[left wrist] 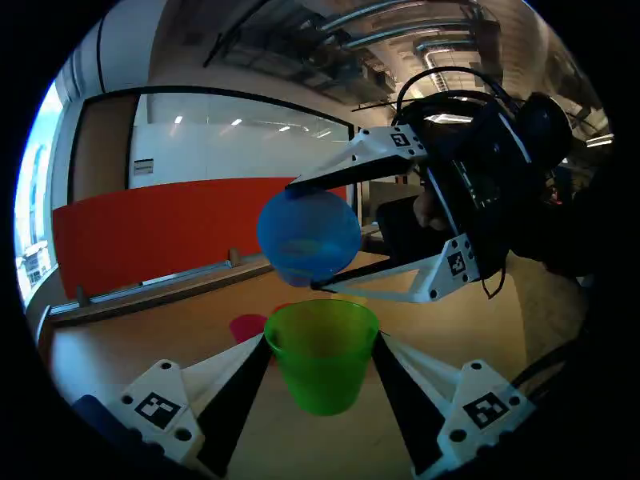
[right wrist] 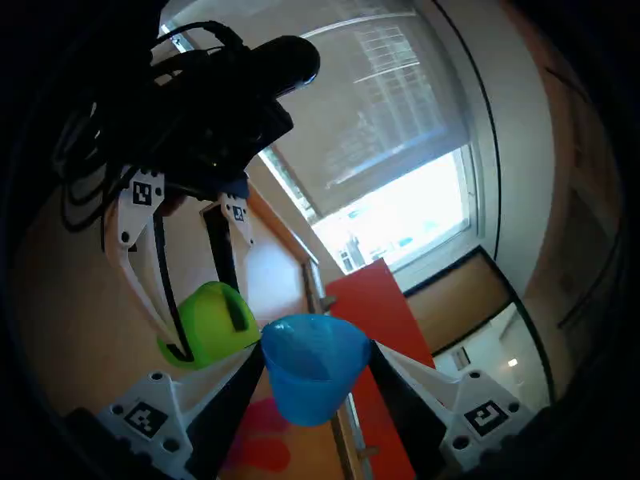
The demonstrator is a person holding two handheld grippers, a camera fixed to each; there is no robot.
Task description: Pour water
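— Between the jaws of your left gripper (left wrist: 320, 346) sits the green cup (left wrist: 322, 376). It is upright with its mouth open to the ceiling, and both fingers press on its sides.

— And your right gripper (right wrist: 316, 362) is clamped the same way on the blue cup (right wrist: 308, 388), one finger on each flank. In the left gripper view that cup hangs directly over the green one, tipped far onto its side, with the two rims near each other but not touching.

— So I judge you are in the pour itself, not the approach. The picking up and lining up are done.

— Agreed, though I can't make out a stream between the cups, and neither wall shows a water level. How much has gone across, you can't tell from here.

— By my reckoning, you have yet to finish emptying the blue cup, bring it upright and set both down.

— Further out, the wooden table (left wrist: 144, 344) lies below your cups with something pink (left wrist: 246, 326) on it just behind the green one. A red wall panel (left wrist: 160, 232) runs beyond that.

— Any spill would land on that wood, so keep the blue lip over the green mouth.
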